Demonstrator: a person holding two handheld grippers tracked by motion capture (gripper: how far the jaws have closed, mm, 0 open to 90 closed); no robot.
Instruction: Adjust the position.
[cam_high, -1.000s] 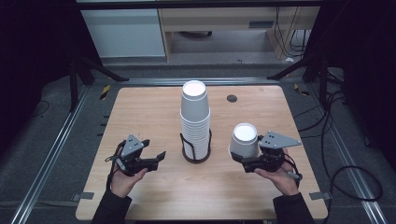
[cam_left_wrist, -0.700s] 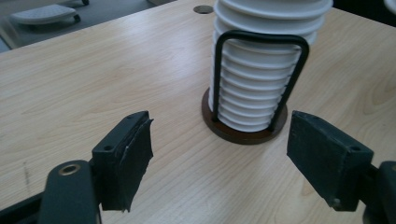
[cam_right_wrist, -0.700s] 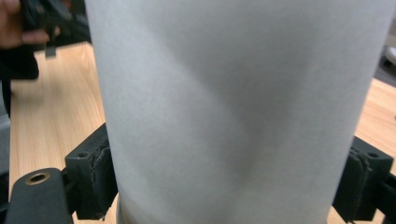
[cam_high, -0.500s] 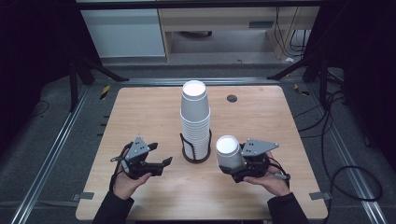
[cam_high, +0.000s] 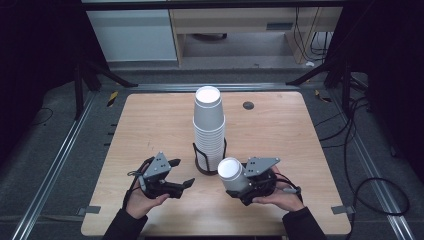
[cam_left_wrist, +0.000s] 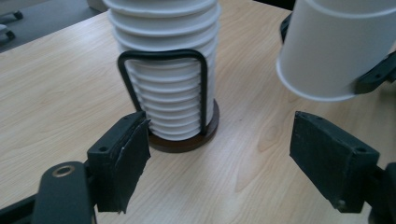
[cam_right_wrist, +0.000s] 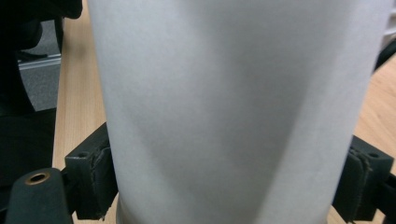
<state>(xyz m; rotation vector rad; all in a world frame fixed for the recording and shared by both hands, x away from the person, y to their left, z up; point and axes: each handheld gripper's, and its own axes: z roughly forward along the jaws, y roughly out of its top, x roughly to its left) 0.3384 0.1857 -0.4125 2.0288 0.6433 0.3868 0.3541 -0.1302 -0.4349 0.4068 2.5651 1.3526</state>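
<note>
The right hand-held gripper (cam_high: 239, 189) sits at the lower right of centre in the high view, gripped from below by the person's right hand (cam_high: 280, 197). Its jaws are clamped on a single white paper cup (cam_high: 232, 174), which tilts toward the upper left of the frame with its white circular end facing up. In the right gripper view the cup wall (cam_right_wrist: 233, 107) spans almost the whole frame, with one black jaw pressed against each side at the bottom corners.

The left hand-held gripper (cam_high: 181, 173) lies at the lower left of centre in the high view, held by the left hand (cam_high: 142, 200), its jaws spread wide with nothing between them. In the left gripper view the two black pads stand well apart at the bottom of the frame, and the held cup (cam_left_wrist: 334, 46) hangs at the upper right, above the desk (cam_left_wrist: 56, 84) and clear of it.

Just beyond both grippers, at the frame's centre, a tall stack of white cups (cam_high: 209, 125) stands upright in a black wire holder (cam_high: 200, 159) on a dark round base. The held cup is just beside the holder's lower right, though whether they touch cannot be told. Farther up the wooden desk (cam_high: 150, 125), a small dark round disc (cam_high: 248, 105) lies near the far edge, well apart from the stack.
</note>
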